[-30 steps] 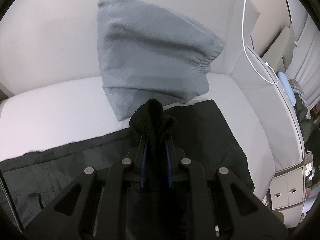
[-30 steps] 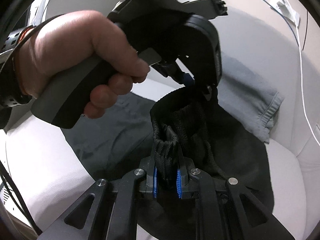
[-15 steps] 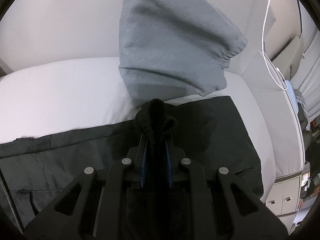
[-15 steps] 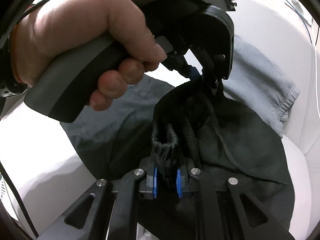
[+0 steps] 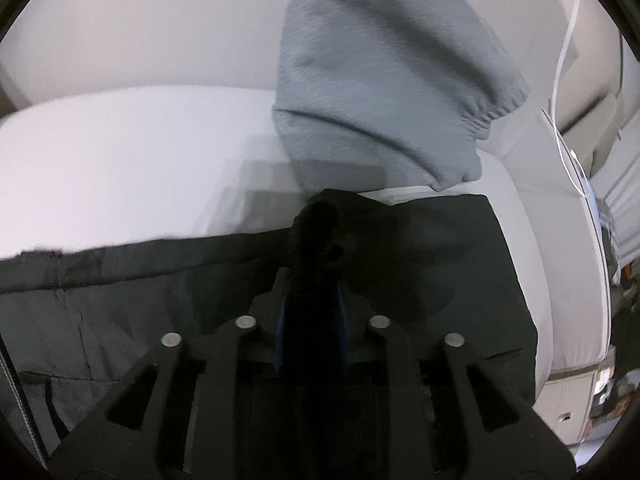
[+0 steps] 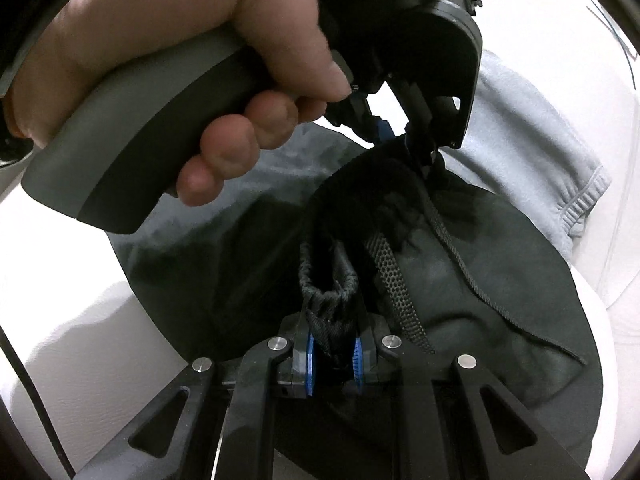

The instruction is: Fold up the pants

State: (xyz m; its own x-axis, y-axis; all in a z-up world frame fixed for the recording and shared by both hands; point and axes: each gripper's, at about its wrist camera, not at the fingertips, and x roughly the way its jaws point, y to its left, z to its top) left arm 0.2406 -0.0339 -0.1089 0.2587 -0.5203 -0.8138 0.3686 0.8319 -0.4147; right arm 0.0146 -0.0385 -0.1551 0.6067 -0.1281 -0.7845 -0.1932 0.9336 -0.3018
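Black pants (image 5: 440, 264) lie spread on a white sofa seat (image 5: 140, 152), one leg running to the left. My left gripper (image 5: 311, 280) is shut on a bunched part of the black waistband and holds it above the seat. My right gripper (image 6: 332, 344) is shut on another part of the elastic waistband (image 6: 328, 280), close beside the left gripper (image 6: 416, 148), which a hand (image 6: 192, 40) holds. A drawstring (image 6: 460, 256) hangs from the waistband over the black fabric (image 6: 500, 288).
A folded grey sweatpants pile (image 5: 384, 80) leans against the sofa back just behind the black pants; it also shows in the right wrist view (image 6: 532, 140). A white cable (image 5: 564, 92) runs down the sofa arm at right. A black cable (image 6: 28, 364) hangs at left.
Both grippers have moved forward and to the left over the seat with the waistband held; the grey pile now sits further right and the left gripper looms closer in the right wrist view.
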